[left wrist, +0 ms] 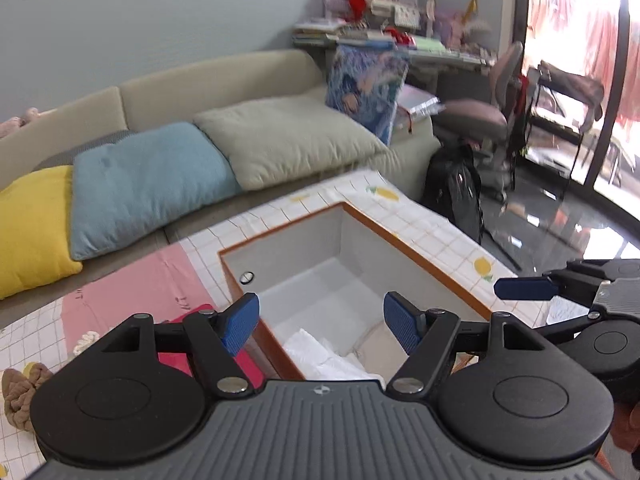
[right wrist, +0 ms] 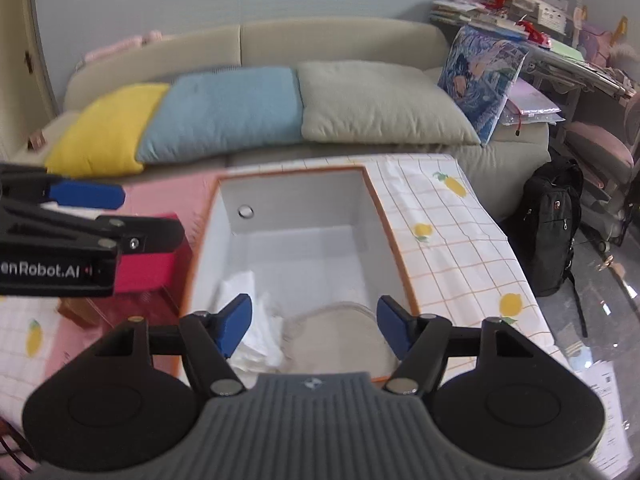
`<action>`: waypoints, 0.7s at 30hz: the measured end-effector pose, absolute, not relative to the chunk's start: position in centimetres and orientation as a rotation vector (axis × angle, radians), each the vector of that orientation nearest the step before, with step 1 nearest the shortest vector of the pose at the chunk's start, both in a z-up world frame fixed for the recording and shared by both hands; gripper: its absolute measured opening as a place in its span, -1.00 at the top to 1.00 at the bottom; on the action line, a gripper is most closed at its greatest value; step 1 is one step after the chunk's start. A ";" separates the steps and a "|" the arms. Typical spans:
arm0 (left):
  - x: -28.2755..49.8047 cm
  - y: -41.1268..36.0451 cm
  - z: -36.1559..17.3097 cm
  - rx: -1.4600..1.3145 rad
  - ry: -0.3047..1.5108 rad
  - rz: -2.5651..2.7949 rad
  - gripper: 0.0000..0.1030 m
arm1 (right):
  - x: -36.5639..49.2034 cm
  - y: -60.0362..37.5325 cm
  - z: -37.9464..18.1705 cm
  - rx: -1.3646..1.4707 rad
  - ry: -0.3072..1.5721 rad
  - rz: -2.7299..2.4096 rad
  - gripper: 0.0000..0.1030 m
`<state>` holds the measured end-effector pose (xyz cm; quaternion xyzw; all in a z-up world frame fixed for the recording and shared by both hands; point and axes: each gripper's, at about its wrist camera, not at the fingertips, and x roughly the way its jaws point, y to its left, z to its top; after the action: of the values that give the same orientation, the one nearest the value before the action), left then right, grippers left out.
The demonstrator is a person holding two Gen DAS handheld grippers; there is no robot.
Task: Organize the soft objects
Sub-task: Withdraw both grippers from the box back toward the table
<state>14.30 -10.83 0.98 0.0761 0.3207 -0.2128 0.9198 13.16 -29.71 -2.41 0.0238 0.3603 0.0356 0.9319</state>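
Both grippers hang above an open box (right wrist: 384, 216) with white inner walls and an orange rim, set on a table under a checked cloth (right wrist: 460, 248) printed with lemons. The left gripper (left wrist: 320, 326) has its blue pads well apart with nothing between them; below the gap, in the near end of the box, lies a crumpled white cloth (left wrist: 320, 354) with a beige cloth (left wrist: 374, 350) beside it on the right. The right gripper (right wrist: 314, 326) also stands with its jaws apart and empty; in its view the white cloth (right wrist: 256, 328) lies below the left pad and the beige cloth (right wrist: 340, 336) lies under the gap between the pads, both on the box floor and clear of the pads. A red box (right wrist: 150, 264) sits left of the white one. Behind the table, yellow (right wrist: 108, 132), blue (right wrist: 224, 112) and grey (right wrist: 380, 100) cushions lie in a row on a sofa (right wrist: 336, 38).
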 end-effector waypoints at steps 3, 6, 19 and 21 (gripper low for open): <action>12.8 -8.7 1.2 0.127 0.613 -0.374 -0.62 | 11.9 -28.3 -2.2 0.112 0.698 0.081 -0.33; 11.4 -6.6 1.0 0.094 0.589 -0.328 -0.62 | 10.7 -26.5 -2.6 0.166 0.676 0.100 -0.33; 7.4 3.5 -3.5 -0.089 0.666 -0.105 -0.61 | 9.1 -19.4 -6.3 0.167 0.780 0.200 -0.43; 6.5 5.1 -4.3 -0.120 0.683 -0.078 -0.55 | 9.0 -18.1 -6.8 0.127 0.796 0.235 -0.43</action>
<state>6.51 5.08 -4.26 -0.0586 0.3345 -0.0382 0.9398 8.95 -18.09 -6.81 0.0615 0.3865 0.1139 0.9131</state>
